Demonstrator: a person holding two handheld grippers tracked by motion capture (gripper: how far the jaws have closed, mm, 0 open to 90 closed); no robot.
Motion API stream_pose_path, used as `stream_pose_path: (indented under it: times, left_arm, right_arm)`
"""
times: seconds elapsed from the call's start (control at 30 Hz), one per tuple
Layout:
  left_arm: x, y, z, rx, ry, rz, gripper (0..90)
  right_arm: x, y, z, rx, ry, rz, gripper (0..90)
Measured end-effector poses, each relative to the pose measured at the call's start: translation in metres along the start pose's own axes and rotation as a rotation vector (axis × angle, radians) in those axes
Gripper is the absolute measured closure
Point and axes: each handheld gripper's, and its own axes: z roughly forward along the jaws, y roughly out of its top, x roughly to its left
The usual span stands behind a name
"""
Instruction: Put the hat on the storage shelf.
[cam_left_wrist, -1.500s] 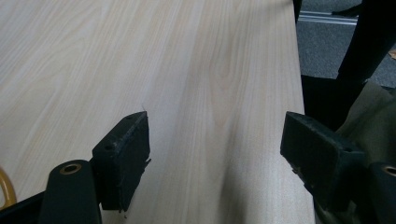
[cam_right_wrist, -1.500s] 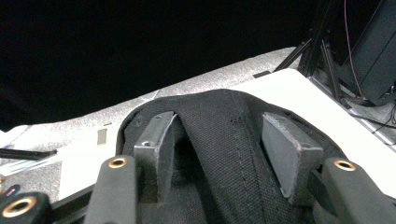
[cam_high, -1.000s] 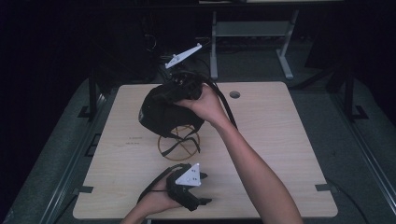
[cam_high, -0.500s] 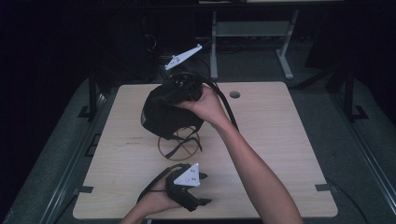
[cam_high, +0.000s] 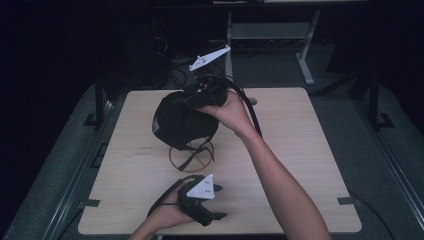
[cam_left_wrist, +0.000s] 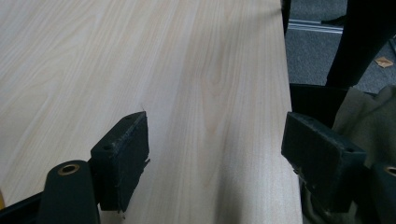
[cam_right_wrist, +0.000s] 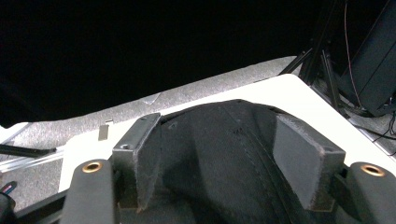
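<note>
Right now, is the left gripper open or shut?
Open. In the left gripper view, the left gripper has its two jaws standing far apart, with only bare wooden table between them.

Your two bare forearms carry no sleeves, and each hand grips a black handheld gripper: the left gripper (cam_high: 216, 216) near the table's near edge wears a pale grey three-cornered plate (cam_high: 201, 187) dotted with small dark holes, and a black cable (cam_high: 165, 197) loops from it. Your right gripper (cam_high: 187, 102), farther off, bears a like grey plate (cam_high: 209, 58) on a short stalk, with a thick black cable (cam_high: 248, 107) arching past your right hand (cam_high: 231, 111). Seen up close, your jaws are flat black rectangular blocks with worn, fuzzy pad faces, small screw holes at their top edges, and brass-ringed holes in the rounded black arms beneath them.
</note>
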Motion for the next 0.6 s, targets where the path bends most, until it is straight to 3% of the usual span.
stream_pose_path:
  times: [0.37,0.6]
  left_arm:
    - [0.0,-0.003,0.002,0.022,0.007,0.008,22.6]
    - [0.001,-0.004,0.002,0.008,0.006,-0.011,22.6]
  right_arm:
    - [-0.007,-0.013,-0.018,-0.01,-0.02,0.024,32.4]
    - [-0.012,-0.025,-0.034,-0.017,-0.039,0.049,31.2]
